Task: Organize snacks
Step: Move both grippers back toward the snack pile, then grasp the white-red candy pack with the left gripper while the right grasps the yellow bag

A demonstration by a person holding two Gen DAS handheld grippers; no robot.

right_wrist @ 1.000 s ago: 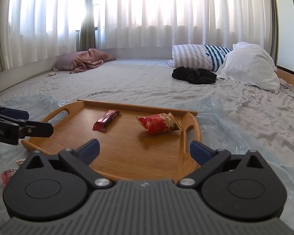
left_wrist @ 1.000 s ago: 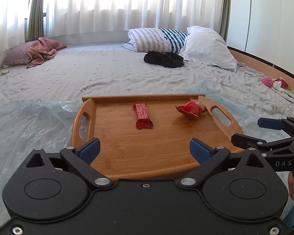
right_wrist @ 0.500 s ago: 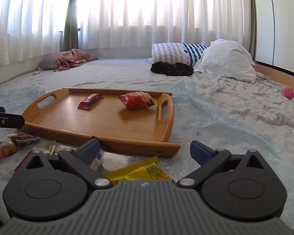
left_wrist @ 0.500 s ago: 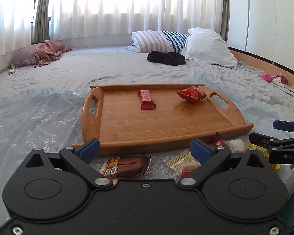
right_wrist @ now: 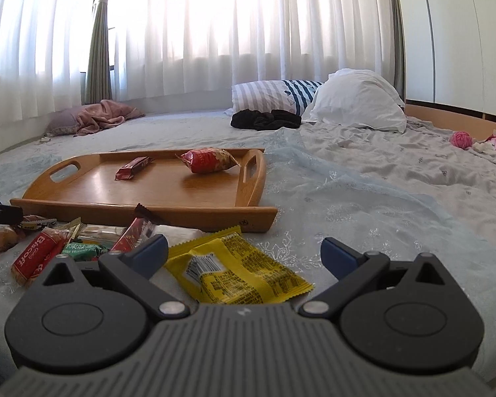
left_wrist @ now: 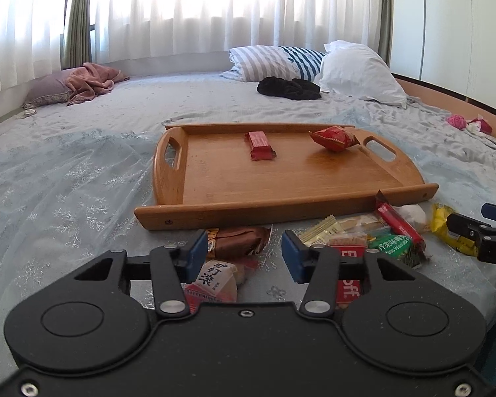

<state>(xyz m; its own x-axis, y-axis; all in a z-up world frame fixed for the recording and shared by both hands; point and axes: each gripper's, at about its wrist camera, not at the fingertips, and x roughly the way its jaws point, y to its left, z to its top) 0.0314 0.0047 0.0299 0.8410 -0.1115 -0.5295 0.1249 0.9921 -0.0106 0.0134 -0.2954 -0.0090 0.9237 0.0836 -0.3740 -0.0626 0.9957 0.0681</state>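
Note:
A wooden tray lies on the bed with a red bar and a red snack bag on it. Loose snacks lie in front of the tray. My left gripper is open around a brown-wrapped cake, with a white-labelled pack just below it. My right gripper is open above a yellow packet; it also shows at the left wrist view's right edge.
Red Biscoff packs, a green pack and pale sachets lie between the grippers. Pillows, black cloth and a pink blanket lie far back. A pink ball sits at the right.
Both grippers have pulled back from the tray and dropped low over the loose snacks. The left gripper's fingers have narrowed around the brown cake.

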